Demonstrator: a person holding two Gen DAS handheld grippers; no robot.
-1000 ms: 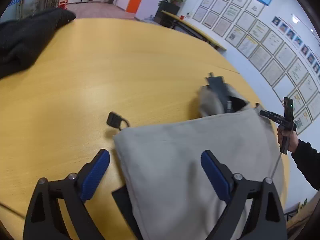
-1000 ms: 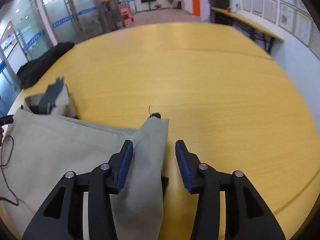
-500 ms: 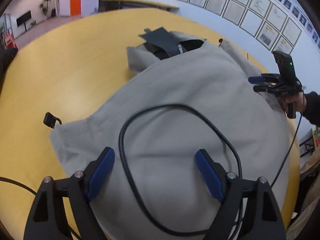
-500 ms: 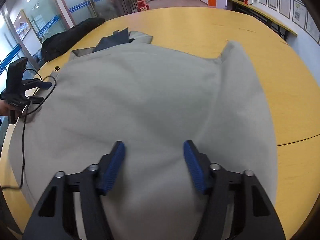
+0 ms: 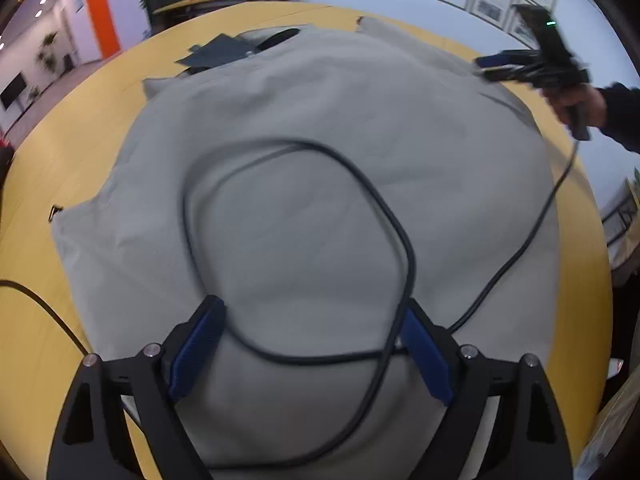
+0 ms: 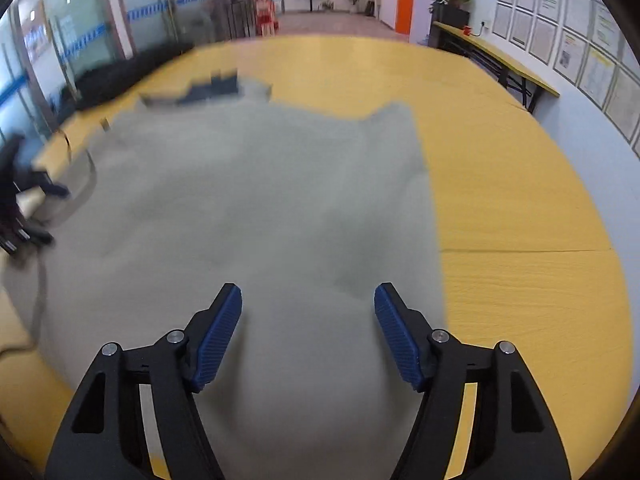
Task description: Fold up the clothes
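Since a second ago both grippers have drawn back and up from the corners of the grey garment: then the right one straddled a corner close to the cloth and the left hung low over another edge, and now each looks down on the whole piece from above. The left gripper has its fingers spread wide with nothing between them but a loose black cable looping across the cloth below. The right gripper is likewise wide open and holds nothing.

The garment lies spread broad and fairly flat over the near half of the yellow worktop, its hood or collar end, with a dark lining, pointing toward the far edge. One sleeve or flap seems to lie along the right-hand side, though motion blur makes that uncertain. No crisp fold line shows across the body, so the piece looks laid out rather than folded small; the folds that would make it a compact stack appear to be what is left.
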